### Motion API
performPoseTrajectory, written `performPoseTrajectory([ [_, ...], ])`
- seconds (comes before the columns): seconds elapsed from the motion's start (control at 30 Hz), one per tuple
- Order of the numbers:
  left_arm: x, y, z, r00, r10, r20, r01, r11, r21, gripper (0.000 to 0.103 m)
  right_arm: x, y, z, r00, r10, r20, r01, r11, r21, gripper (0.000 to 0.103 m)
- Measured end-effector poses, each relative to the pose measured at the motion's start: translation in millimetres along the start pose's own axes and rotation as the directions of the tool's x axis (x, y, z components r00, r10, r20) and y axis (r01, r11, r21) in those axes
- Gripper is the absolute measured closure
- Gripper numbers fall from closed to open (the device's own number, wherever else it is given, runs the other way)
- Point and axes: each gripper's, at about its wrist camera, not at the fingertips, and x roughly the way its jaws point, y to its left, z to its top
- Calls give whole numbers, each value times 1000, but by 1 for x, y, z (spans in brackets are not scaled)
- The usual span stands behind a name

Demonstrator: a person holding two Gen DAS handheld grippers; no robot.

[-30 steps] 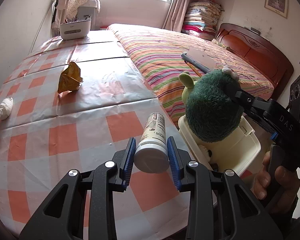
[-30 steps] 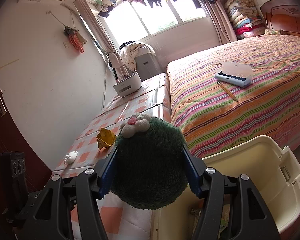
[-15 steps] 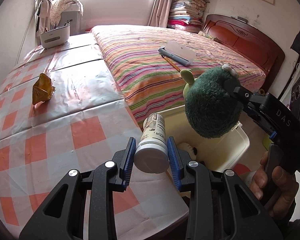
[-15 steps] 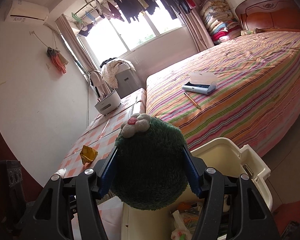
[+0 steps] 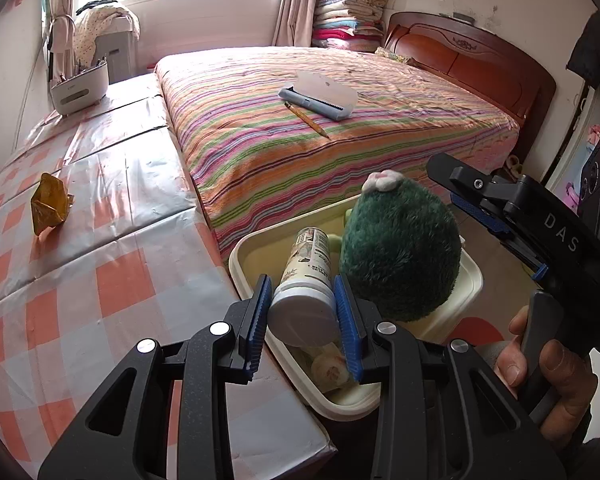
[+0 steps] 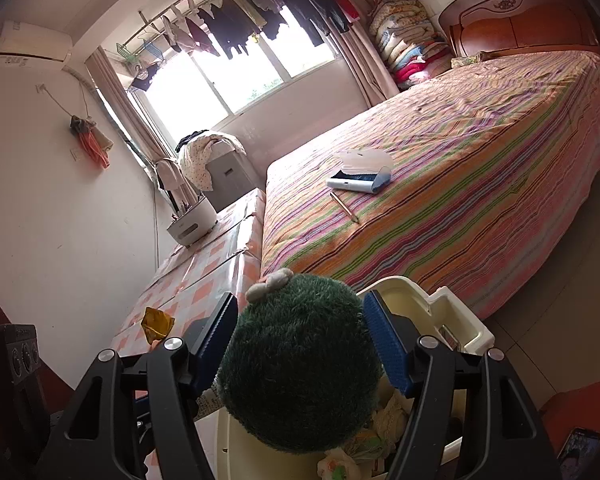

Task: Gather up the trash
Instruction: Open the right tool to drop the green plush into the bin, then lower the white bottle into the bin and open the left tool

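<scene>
Blue-padded, your left claw clamps a white-capped cylindrical bottle over the cream plastic bin; your right claw has just been opening, its pads off the green plush ball between them.

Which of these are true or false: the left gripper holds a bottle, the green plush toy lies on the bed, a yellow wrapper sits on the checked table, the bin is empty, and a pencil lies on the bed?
1. The left gripper holds a white bottle. True.
2. The green plush toy lies on the bed. False: it is between the right gripper's fingers above the cream bin; the jaws have just been opening.
3. A crumpled yellow wrapper sits on the checked table. True.
4. The bin is empty. False: trash already shows inside it.
5. A pencil lies on the striped bed. True.
</scene>
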Motion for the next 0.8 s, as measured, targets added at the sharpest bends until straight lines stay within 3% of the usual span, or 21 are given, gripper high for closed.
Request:
performPoseTrajectory([
  [0.07,2,-2,0,1000,0,-5,0,1000,2,71,-3,-5,1,1000,-11,12,10,1000,19,31],
  [0.8,14,-10,5,1000,11,-18,-10,1000,12,71,-7,-13,2,999,3,32,-5,998,59,31],
])
